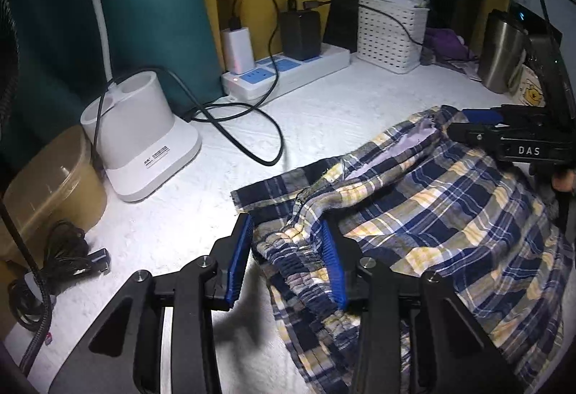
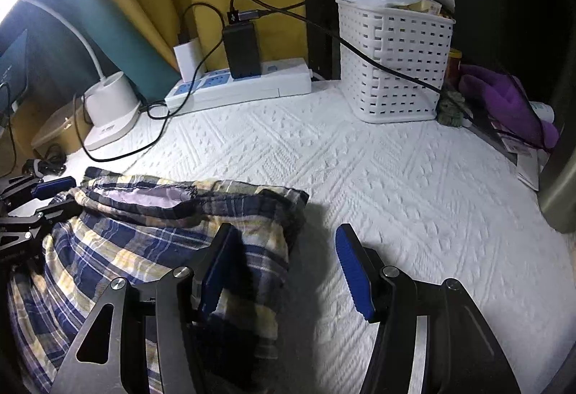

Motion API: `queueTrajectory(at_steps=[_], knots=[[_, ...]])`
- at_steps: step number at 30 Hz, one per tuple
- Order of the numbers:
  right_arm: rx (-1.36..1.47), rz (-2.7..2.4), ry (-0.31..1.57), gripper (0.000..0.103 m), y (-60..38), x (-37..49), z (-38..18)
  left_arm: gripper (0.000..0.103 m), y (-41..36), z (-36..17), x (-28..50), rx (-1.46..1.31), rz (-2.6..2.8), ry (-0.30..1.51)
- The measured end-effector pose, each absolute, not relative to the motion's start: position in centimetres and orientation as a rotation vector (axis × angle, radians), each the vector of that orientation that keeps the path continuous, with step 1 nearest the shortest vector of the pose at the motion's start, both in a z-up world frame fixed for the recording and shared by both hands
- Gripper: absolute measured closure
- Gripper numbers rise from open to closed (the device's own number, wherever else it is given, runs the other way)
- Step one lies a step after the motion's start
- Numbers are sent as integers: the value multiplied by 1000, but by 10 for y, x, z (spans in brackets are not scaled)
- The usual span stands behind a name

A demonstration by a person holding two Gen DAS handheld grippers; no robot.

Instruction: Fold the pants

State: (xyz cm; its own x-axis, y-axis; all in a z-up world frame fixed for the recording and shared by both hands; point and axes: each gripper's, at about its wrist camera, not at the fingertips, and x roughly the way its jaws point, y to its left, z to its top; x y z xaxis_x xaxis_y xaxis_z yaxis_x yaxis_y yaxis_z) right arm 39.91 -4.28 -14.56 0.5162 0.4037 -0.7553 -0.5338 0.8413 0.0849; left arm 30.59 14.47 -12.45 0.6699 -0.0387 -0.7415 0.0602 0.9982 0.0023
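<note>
Plaid navy-and-yellow cotton pants [image 1: 432,214] lie bunched on the white quilted surface [image 2: 396,178], my left gripper [image 1: 288,261] spread astride their waistband, my right gripper [image 2: 288,271] spread over their edge.

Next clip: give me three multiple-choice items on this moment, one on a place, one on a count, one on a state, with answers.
1. Where is the white basket?
A. right of the power strip
B. on the plaid pants
C. behind the lamp base

2. How many chargers are plugged into the strip?
A. one
B. two
C. four

3. How is the right gripper?
A. open, nothing clamped
B. shut on a cable
C. shut on the basket

Answers: A, it stands right of the strip; B, one white, one black; A, a wide gap shows between its pads.
</note>
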Motion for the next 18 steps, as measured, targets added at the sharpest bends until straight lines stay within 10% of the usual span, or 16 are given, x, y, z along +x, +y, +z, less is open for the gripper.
queueTrajectory(at_steps=[18], knots=[[-91,501,809,39,-80,376,-120,59,151,-83,273,-99,-52,788]])
